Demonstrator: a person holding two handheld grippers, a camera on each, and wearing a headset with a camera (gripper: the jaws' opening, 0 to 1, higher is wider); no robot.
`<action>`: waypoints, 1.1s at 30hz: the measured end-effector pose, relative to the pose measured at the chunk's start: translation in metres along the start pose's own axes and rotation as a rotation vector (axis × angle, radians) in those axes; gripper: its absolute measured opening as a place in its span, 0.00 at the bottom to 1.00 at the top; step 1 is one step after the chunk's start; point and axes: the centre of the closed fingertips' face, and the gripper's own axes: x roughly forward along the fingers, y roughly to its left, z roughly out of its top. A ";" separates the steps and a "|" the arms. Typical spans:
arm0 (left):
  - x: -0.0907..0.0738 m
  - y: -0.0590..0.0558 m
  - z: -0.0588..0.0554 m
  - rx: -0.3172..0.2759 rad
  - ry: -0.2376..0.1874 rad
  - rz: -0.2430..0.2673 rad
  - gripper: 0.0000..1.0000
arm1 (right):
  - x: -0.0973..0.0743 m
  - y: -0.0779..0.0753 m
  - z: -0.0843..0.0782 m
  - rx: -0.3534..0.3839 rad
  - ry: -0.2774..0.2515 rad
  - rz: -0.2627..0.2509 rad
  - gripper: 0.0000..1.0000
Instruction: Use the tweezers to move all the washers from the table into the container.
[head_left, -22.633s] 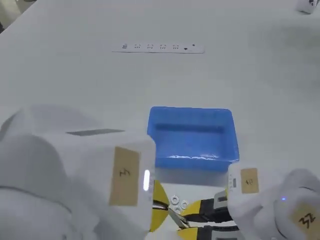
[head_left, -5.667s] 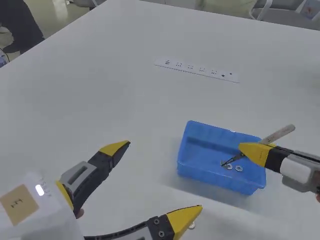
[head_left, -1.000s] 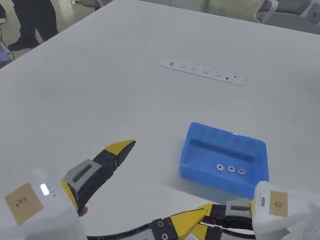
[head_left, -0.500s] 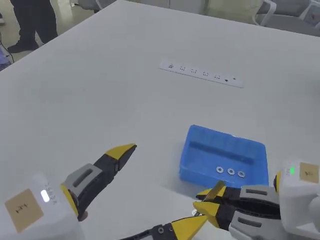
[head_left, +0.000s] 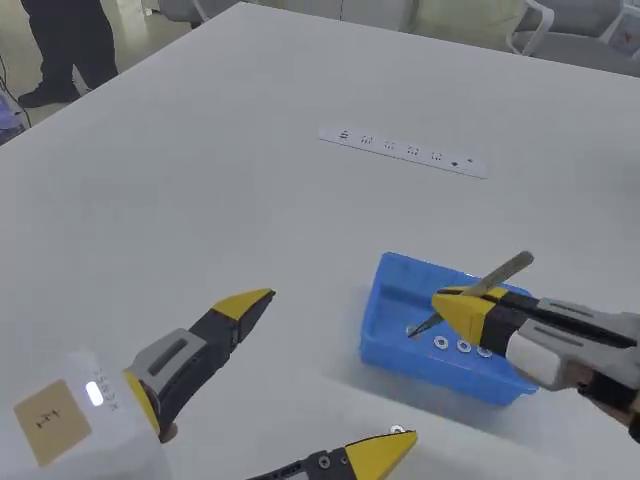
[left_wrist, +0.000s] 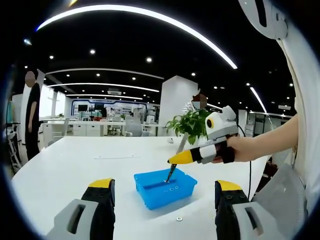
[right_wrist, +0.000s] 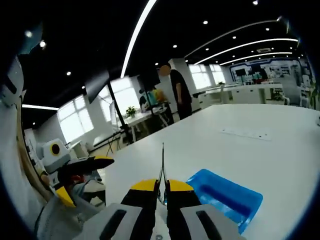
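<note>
The blue container (head_left: 392, 318) sits on the white table and holds three washers (head_left: 462, 346). One more washer (head_left: 398, 431) lies on the table in front of it, by the lower jaw of my left gripper (head_left: 340, 366), which is open and holds nothing. My right gripper (head_left: 470, 305) is shut on the metal tweezers (head_left: 505, 268), whose tips point down into the container's left part. Whether the tips hold a washer is too small to tell. The left gripper view shows the container (left_wrist: 152, 194), the loose washer (left_wrist: 179, 218) and the right gripper (left_wrist: 187, 157). The right gripper view shows the tweezers (right_wrist: 162, 160) and the container (right_wrist: 225, 197).
A white power strip (head_left: 405, 150) lies flat on the table beyond the container. A person (head_left: 60, 40) stands off the table's far left corner. Chairs (head_left: 540, 20) line the far edge. Wide bare tabletop lies to the left.
My right gripper has risen from the table in front of the container and now holds the tweezers over it, tips down inside. The left gripper has stayed put.
</note>
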 end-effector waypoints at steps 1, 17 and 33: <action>0.000 0.000 0.000 0.000 -0.001 0.001 0.84 | 0.000 -0.005 0.001 0.004 0.000 -0.012 0.03; 0.001 0.004 -0.005 0.011 0.025 0.024 0.85 | 0.027 -0.046 -0.020 0.061 0.098 -0.120 0.03; 0.003 0.009 -0.047 0.067 0.257 0.043 0.86 | 0.037 -0.063 -0.050 0.041 0.234 -0.165 0.03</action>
